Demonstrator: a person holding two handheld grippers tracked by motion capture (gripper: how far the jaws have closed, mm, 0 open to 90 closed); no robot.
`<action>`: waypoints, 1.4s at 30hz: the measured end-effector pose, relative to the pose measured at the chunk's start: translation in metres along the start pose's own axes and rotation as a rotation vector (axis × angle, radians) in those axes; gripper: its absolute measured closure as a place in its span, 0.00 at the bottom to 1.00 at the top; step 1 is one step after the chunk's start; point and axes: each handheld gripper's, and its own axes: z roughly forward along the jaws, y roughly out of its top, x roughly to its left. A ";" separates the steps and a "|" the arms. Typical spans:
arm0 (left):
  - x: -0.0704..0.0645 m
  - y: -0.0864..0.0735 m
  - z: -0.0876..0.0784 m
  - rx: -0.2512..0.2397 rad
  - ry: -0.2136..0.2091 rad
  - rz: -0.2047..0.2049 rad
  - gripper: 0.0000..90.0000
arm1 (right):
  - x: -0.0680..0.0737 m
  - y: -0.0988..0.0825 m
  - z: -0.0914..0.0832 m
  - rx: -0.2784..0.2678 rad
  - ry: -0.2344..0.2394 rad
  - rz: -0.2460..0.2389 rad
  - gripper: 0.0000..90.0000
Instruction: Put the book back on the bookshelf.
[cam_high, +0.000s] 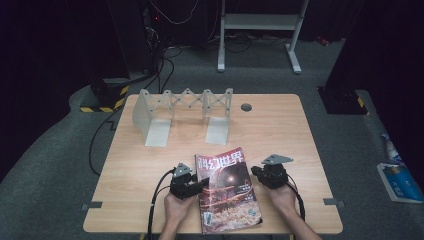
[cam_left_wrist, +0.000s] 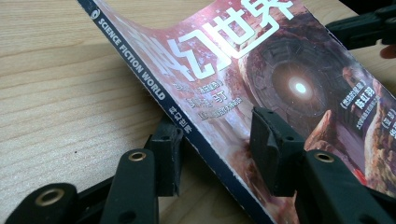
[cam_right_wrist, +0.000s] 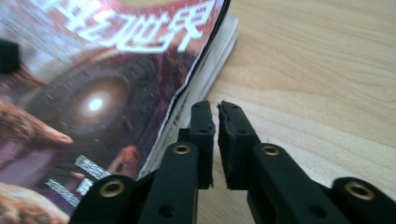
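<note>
At the table's near edge, the left gripper (cam_high: 200, 183) clamps the magazine (cam_high: 227, 187) by its spine; the right gripper (cam_high: 256, 171), jaws nearly shut and empty, probably must next catch its right edge.

a glossy red-brown magazine (cam_high: 227, 192) lies face up near the table's front edge, spine side lifted.
</note>
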 end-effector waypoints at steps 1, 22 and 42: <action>0.000 0.000 0.000 -0.002 -0.001 0.004 0.62 | 0.001 0.000 0.005 0.018 -0.009 -0.012 0.98; 0.003 0.001 0.000 -0.001 -0.029 -0.026 0.49 | 0.012 0.004 0.019 0.038 0.046 -0.041 1.00; 0.005 0.001 0.000 0.000 -0.069 -0.046 0.34 | 0.026 0.008 0.026 0.018 0.094 -0.079 0.99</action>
